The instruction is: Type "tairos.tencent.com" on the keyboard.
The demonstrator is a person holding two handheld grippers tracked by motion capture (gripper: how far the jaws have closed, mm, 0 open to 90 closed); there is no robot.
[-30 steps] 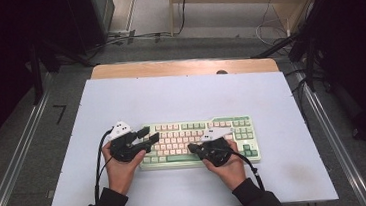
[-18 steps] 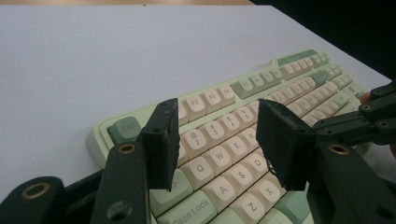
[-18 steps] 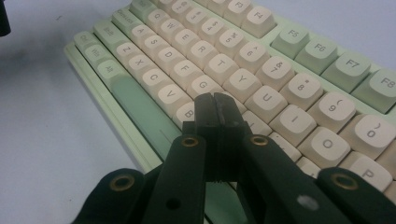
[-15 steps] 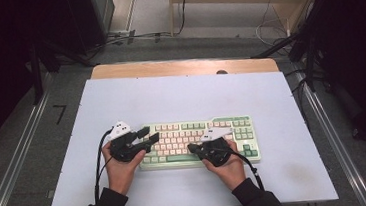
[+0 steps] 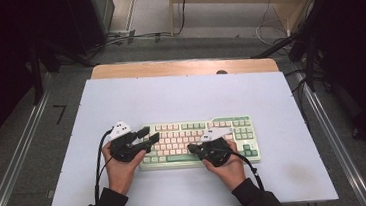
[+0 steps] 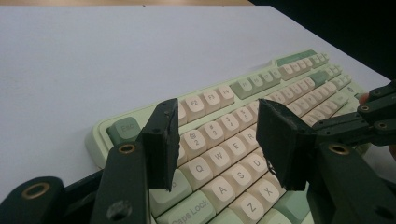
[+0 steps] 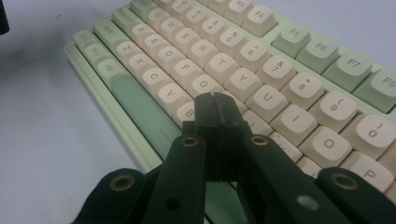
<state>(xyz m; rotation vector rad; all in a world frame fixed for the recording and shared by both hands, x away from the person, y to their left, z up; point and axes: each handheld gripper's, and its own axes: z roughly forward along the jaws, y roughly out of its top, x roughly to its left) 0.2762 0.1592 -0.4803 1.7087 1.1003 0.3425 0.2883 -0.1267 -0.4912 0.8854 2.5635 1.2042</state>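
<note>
- On the pale blue-white table (image 5: 180, 98), near the person's edge, lay the green and cream keyboard (image 5: 198, 131), square to the table edge; both grippers were working over it.
- At its left end, the left gripper (image 5: 146, 139) hovered with its jaws apart and nothing between them. The left gripper view looked through that gap at the number row and the Q, W, A, S keys, with the Esc key (image 6: 125, 129) off to one side.
- Lower on the board, the right gripper (image 5: 192, 147) had its jaws pressed flat together into one blunt tip. The right gripper view placed that tip just above the bottom letter row, close to the B key (image 7: 187, 112) and the green space bar (image 7: 140, 109); whether it touched a keycap could not be told.
- Judging by this, the step in hand was key pressing, with the closed right tip serving as the finger and the left one waiting.
- The next move seemed to call for a short, straight dip onto a single cap, centred so the neighbours stayed up, then a clean lift.
- If the left gripper were to press as well, its jaws would probably need closing first, since the open pair spanned several keys.
</note>
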